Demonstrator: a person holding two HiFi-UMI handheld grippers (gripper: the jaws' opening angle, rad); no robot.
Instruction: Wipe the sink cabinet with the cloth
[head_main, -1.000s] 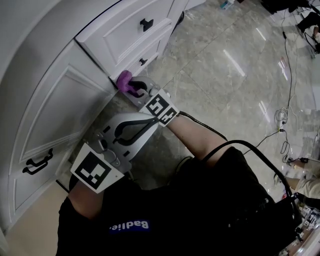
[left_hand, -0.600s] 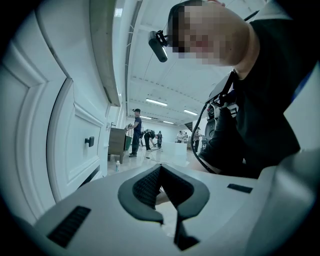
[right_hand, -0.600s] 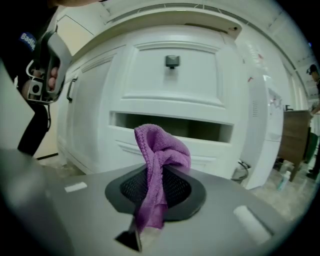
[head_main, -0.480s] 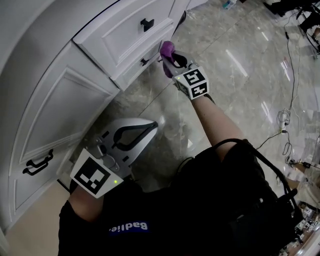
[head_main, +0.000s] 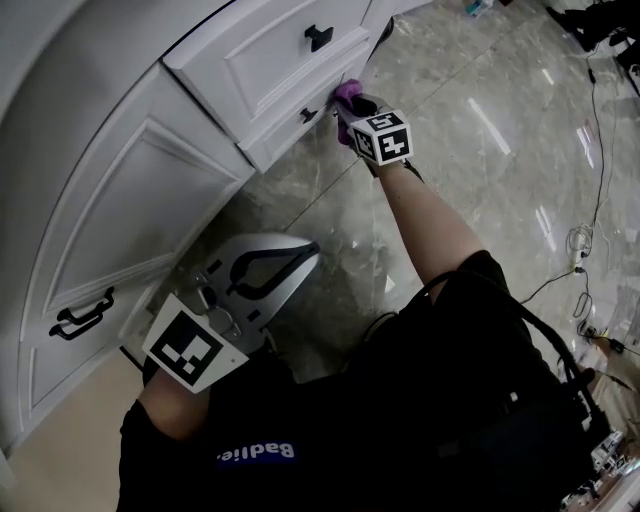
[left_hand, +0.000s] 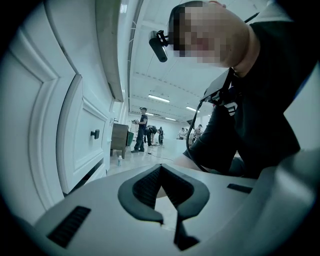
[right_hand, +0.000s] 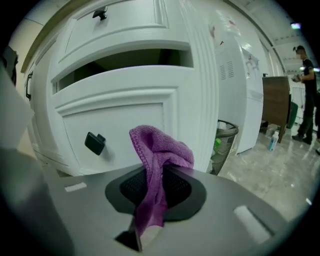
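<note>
The white sink cabinet (head_main: 120, 200) fills the left of the head view. My right gripper (head_main: 352, 108) is shut on a purple cloth (head_main: 346, 95) and holds it against the right end of the lower drawer (head_main: 285, 135), beside its black knob (head_main: 309, 115). In the right gripper view the cloth (right_hand: 162, 147) bunches up out of the shut gripper (right_hand: 150, 177), just in front of the drawer front (right_hand: 120, 120) and its knob (right_hand: 95, 143). My left gripper (head_main: 305, 255) hangs low near my body, away from the cabinet. Its jaws (left_hand: 161, 172) are shut with nothing in them.
The lower drawer stands slightly pulled out, with a dark gap (right_hand: 130, 57) above it. A cabinet door with a black handle (head_main: 82, 315) is at the lower left. A bin (right_hand: 225, 135) stands beyond the cabinet corner. Cables (head_main: 580, 240) lie on the glossy tiled floor at the right.
My right gripper has carried the cloth from the cabinet door's lower edge up and to the right along the drawers, to the lower drawer's right end. The left gripper has stayed put.
</note>
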